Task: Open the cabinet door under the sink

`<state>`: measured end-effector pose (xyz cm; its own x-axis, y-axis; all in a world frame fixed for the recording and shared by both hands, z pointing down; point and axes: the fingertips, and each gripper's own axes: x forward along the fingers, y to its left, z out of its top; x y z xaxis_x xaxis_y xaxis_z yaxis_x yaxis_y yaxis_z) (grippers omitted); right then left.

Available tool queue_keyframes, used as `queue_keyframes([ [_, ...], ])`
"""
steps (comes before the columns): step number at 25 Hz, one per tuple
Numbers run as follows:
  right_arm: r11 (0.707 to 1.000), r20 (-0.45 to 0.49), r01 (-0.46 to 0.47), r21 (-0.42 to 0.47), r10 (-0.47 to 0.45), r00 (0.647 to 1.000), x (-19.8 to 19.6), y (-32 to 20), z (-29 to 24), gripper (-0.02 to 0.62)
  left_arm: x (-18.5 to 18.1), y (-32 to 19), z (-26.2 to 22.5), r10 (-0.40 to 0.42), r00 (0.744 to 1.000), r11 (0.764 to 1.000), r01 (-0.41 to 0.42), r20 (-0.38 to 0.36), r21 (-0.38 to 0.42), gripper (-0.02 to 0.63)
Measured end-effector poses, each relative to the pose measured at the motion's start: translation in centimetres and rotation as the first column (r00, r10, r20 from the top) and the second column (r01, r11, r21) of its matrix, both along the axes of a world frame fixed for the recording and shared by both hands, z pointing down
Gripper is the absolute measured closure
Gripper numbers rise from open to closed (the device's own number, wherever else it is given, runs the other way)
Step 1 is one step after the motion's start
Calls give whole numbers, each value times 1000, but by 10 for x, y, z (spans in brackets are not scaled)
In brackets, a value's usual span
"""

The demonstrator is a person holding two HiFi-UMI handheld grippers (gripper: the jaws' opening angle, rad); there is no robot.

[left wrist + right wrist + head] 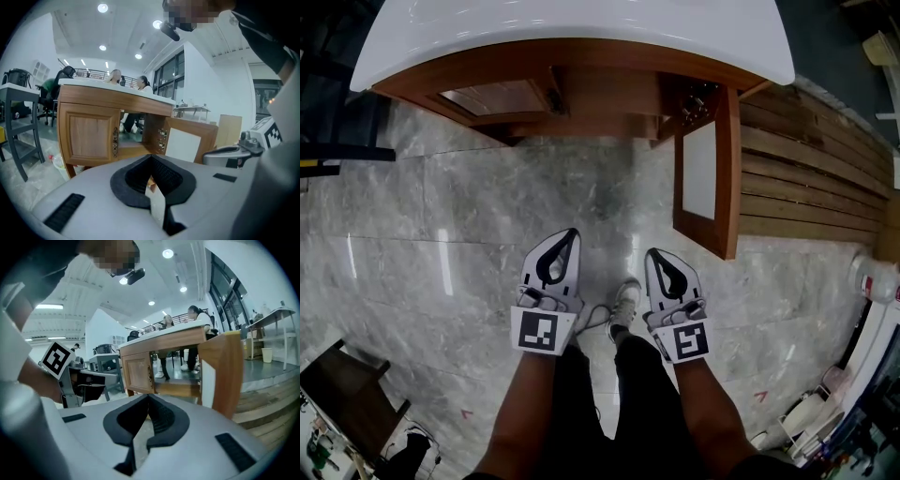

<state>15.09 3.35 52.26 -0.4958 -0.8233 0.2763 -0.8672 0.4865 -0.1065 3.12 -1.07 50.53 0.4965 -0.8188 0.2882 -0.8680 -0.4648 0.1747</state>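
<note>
The wooden sink cabinet (pixel 581 98) stands under a white counter (pixel 572 33) at the top of the head view. Its right door (pixel 708 178) is swung wide open toward me, white inner panel showing; its left door (pixel 492 97) is closed. Both grippers hang over the floor, short of the cabinet and apart from it. My left gripper (pixel 572 232) is shut with nothing in it, and so is my right gripper (pixel 652 251). The left gripper view looks past the left gripper (pixel 151 156) to the open door (pixel 190 143). The right gripper (pixel 149 395) has that door (pixel 220 376) close on its right.
A slatted wooden platform (pixel 806 178) runs along the right, beside the open door. White equipment (pixel 874 309) stands at the lower right and dark furniture (pixel 347 394) at the lower left. A grey metal table (pixel 18 122) stands left of the cabinet. People sit behind the counter.
</note>
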Motion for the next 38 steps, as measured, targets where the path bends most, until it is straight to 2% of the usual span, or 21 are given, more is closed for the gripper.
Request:
queue_keyframes([
  [5,998,103,58,37,-61,993,-51,-39,-21,571,-23,-21,-6,-10,1000,1000,10,-1,4,584],
  [12,989,93,142,47,-146,985,-91,-86,-13,562,-52,-59,-9,-17,1000,1000,17,-8,13,584],
  [13,988,87,149,44,-152,984,-95,-93,-12,490,-56,-64,-8,-17,1000,1000,17,-8,13,584],
  [14,988,86,150,49,-153,984,-98,-100,-12,460,-59,-68,-8,-16,1000,1000,16,-9,12,584],
  [20,983,54,169,70,-173,983,-116,-148,-8,443,-81,-91,-2,-12,1000,1000,12,-16,0,584],
  [26,973,9,218,68,-220,976,-131,-187,3,357,-101,-108,6,-10,1000,1000,10,7,0,584],
  [33,955,16,286,73,-288,958,-154,-235,16,265,-128,-128,10,-38,999,999,37,30,25,584],
  [38,946,-4,320,48,-321,947,-167,-264,26,235,-137,-126,15,-31,999,1000,31,38,6,584],
])
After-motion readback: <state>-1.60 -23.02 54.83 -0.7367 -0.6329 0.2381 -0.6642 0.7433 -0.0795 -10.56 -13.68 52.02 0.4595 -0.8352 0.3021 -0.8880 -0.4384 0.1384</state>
